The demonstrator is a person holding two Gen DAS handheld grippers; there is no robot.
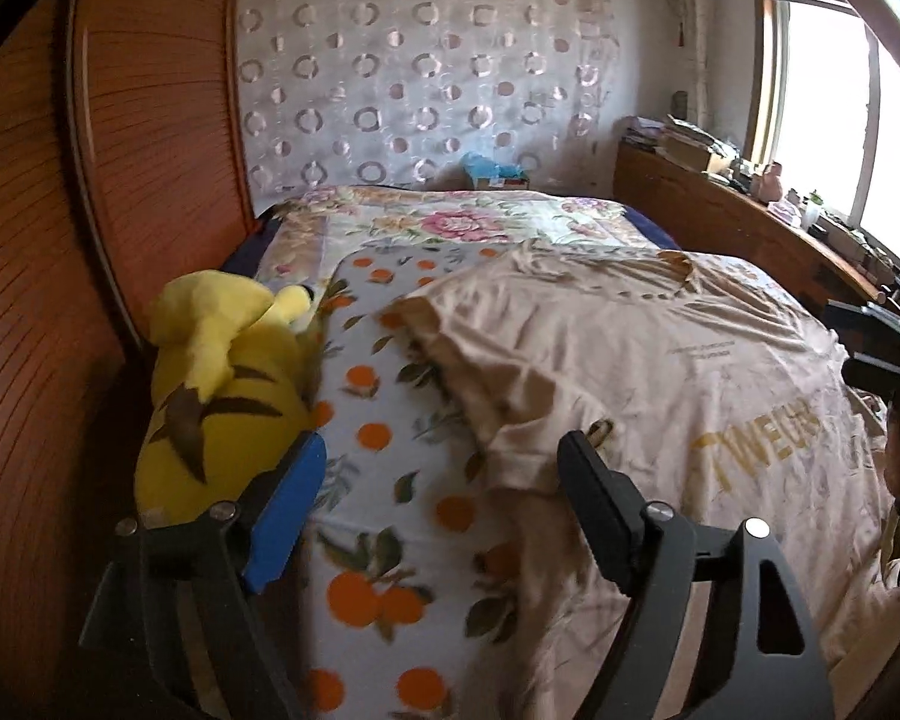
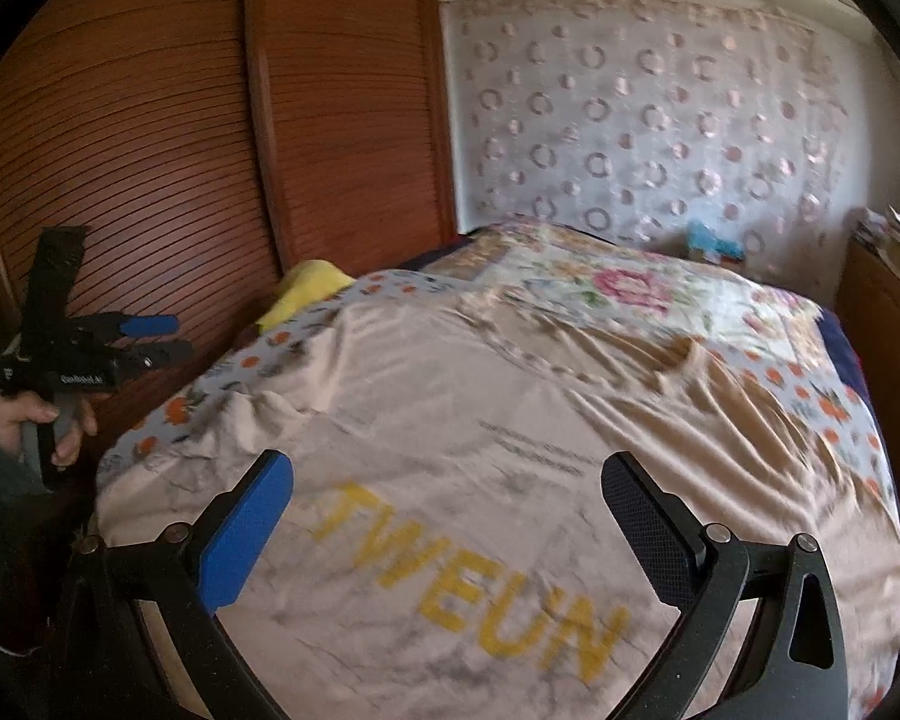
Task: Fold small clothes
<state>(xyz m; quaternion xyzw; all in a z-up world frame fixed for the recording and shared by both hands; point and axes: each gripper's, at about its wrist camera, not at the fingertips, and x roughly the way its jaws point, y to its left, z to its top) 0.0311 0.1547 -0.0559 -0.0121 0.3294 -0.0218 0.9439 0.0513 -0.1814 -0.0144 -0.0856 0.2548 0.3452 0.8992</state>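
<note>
A beige T-shirt (image 1: pixel 660 372) with yellow lettering lies spread on the bed; it also fills the right wrist view (image 2: pixel 480 450). Its left sleeve (image 1: pixel 450 348) is bunched and folded over. My left gripper (image 1: pixel 444 468) is open and empty above the shirt's left edge, its right finger close to the sleeve hem. It also shows at the left of the right wrist view (image 2: pixel 162 339), off the bed's side. My right gripper (image 2: pixel 450 492) is open and empty, hovering over the shirt's chest print. The right gripper's body shows at the right edge of the left wrist view (image 1: pixel 888 348).
A yellow plush toy (image 1: pixel 222 384) lies at the bed's left edge against the wooden louvred wardrobe (image 1: pixel 60 240). The bed has an orange-print sheet (image 1: pixel 378 540) and a floral quilt (image 1: pixel 462 222) at the far end. A cluttered wooden sideboard (image 1: pixel 738 204) runs under the window.
</note>
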